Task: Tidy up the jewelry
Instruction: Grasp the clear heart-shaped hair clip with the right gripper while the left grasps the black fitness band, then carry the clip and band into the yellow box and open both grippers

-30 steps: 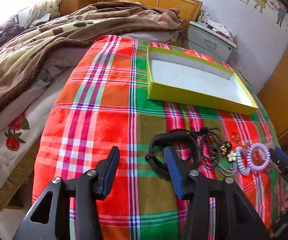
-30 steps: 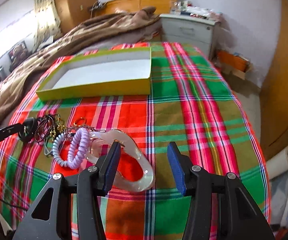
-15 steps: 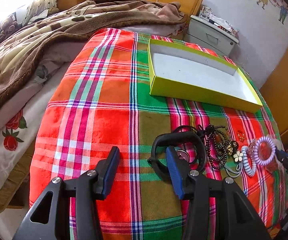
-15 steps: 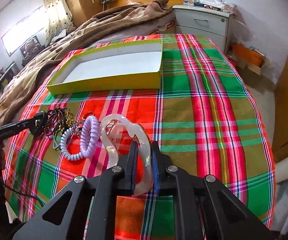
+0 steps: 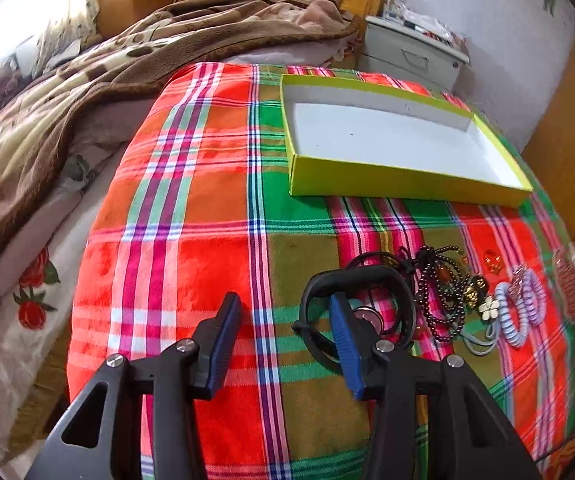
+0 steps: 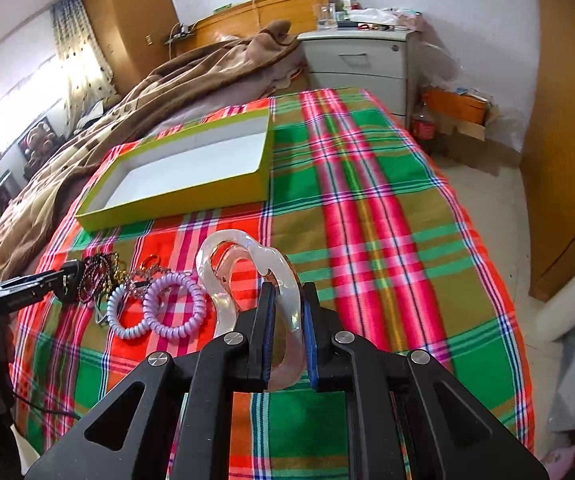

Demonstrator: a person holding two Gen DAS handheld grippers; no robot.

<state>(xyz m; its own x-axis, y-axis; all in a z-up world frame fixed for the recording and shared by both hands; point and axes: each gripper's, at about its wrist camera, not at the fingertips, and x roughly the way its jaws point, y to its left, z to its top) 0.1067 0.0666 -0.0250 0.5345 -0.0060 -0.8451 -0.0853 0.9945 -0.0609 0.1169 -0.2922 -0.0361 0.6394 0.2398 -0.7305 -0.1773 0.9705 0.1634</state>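
My right gripper (image 6: 286, 304) is shut on a clear, pearly bracelet (image 6: 243, 256) and holds it lifted above the plaid cloth. My left gripper (image 5: 283, 312) is open; its right finger (image 5: 341, 320) sits inside a black band (image 5: 351, 276) lying on the cloth. Beside the band lie dark bead strings (image 5: 443, 300), a blue coil (image 5: 511, 312) and a lilac coil (image 6: 173, 306). An empty yellow-green box (image 5: 387, 178) with a white floor lies beyond them; it also shows in the right wrist view (image 6: 175, 204).
The plaid cloth (image 5: 191, 208) covers a bed corner. A brown blanket (image 5: 47, 120) is heaped to the left. A white nightstand (image 6: 359, 64) stands behind the box. The bed's right edge drops to the floor, where a paper roll (image 6: 563, 304) lies.
My right gripper closed on the clear bracelet and lifted it off the cloth, tilting it upright. My left gripper stayed open and edged forward, its right finger further inside the black band.
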